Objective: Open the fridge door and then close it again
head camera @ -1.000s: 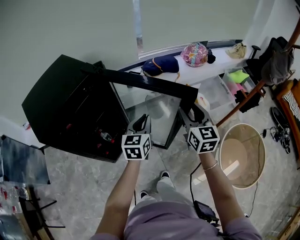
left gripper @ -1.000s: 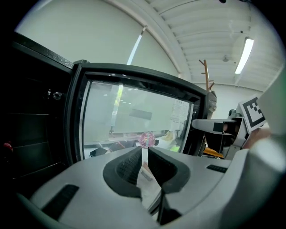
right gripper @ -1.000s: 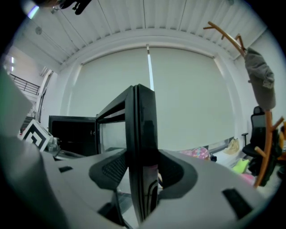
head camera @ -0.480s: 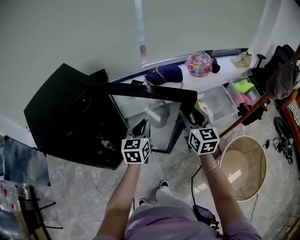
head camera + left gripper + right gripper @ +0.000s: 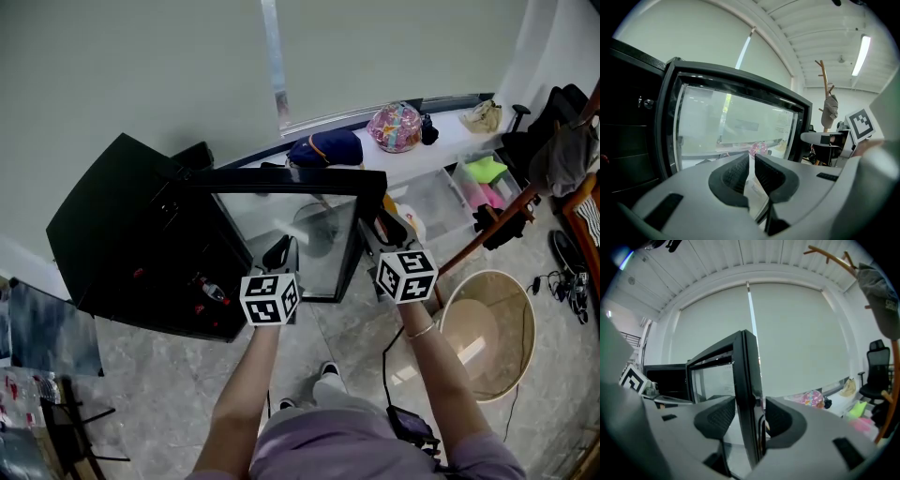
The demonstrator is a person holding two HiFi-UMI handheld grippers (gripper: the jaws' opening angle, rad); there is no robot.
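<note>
A black fridge (image 5: 122, 225) stands at the left with its glass door (image 5: 281, 225) swung wide open. The door's free edge (image 5: 747, 380) runs upright between the pads of my right gripper (image 5: 384, 223), which has just closed a little onto it. In the right gripper view that gripper (image 5: 750, 416) straddles the black frame. My left gripper (image 5: 281, 251) hovers in front of the glass, not touching it. Its pads (image 5: 751, 164) are almost together with nothing between them, facing the door (image 5: 736, 122).
A red-capped bottle (image 5: 211, 289) lies inside the fridge. Behind the door, a white sill holds a blue bag (image 5: 323, 148) and a pink bag (image 5: 396, 127). A clear storage box (image 5: 433, 186), a wooden coat stand (image 5: 492, 206) and a round tub (image 5: 483, 323) stand to the right.
The door has swung slightly further from the fridge body, with the right gripper on its edge. Both hands shifted a little along with it.
</note>
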